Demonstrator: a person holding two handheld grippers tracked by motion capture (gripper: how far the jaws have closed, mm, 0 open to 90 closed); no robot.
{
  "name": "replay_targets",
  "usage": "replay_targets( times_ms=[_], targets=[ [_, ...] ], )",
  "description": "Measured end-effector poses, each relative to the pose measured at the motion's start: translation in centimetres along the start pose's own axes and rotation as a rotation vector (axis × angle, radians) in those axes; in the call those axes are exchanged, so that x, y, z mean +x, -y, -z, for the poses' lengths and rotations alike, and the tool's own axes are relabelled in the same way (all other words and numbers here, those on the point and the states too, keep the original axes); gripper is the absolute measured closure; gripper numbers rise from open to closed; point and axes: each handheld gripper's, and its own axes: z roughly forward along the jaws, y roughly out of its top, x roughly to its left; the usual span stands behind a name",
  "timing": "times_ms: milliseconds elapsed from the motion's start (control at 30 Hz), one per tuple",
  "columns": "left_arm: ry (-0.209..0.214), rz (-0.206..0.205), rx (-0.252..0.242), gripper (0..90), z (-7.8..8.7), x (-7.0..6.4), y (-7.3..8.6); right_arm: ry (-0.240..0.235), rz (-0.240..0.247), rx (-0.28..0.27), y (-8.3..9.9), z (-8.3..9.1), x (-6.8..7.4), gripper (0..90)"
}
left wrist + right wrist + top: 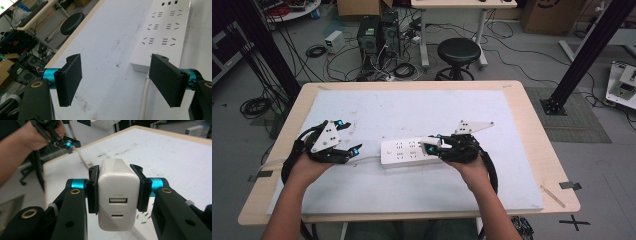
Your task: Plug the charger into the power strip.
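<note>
The charger, a white block, sits over the right end of the power strip near the middle of the tabletop in the high view, with bare white surface all round. The right tool clamps it; the left tool stands beside the strip's left end.

In the left gripper view, the left tool gapes wide, holding nothing, the power strip just ahead.

In the right gripper view, the right tool pinches the charger by its sides, ports facing the camera.

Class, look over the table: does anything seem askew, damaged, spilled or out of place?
Nothing stands out. The power strip lies flat on the white mat; the right gripper squarely clamps the white charger; the left gripper is open.
</note>
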Motion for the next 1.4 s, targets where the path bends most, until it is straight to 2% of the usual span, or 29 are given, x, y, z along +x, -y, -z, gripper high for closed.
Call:
replay_targets(
  times_ms=[333, 500, 700, 900, 1033, 1400],
  targets=[
    [0.001, 0.024, 0.009, 26.6, -0.2, 0.3, 1.3, 0.131, 0.252, 0.078, -0.9, -1.8, 1.0, 63.2],
    [0.007, 0.029, 0.011, 26.6, -0.4, 0.3, 1.7, 0.177, 0.346, 0.112, -1.0, -2.3, 1.3, 63.2],
    [0.011, 0.041, 0.01, 26.6, -0.4, 0.2, 2.0, 0.205, 0.462, 0.166, -1.4, -2.7, 1.6, 63.3],
    [0.01, 0.051, 0.008, 26.6, -0.4, 0.1, 2.3, 0.208, 0.534, 0.225, -2.1, -3.1, 1.6, 63.2],
    [0.013, 0.047, 0.015, 26.5, -0.4, 0.2, 2.5, 0.201, 0.559, 0.276, -2.7, -3.3, 1.5, 63.2],
    [0.008, 0.047, 0.018, 26.6, -0.1, 0.4, 2.8, 0.148, 0.57, 0.389, -4.3, -4.1, 0.1, 63.2]
  ],
)
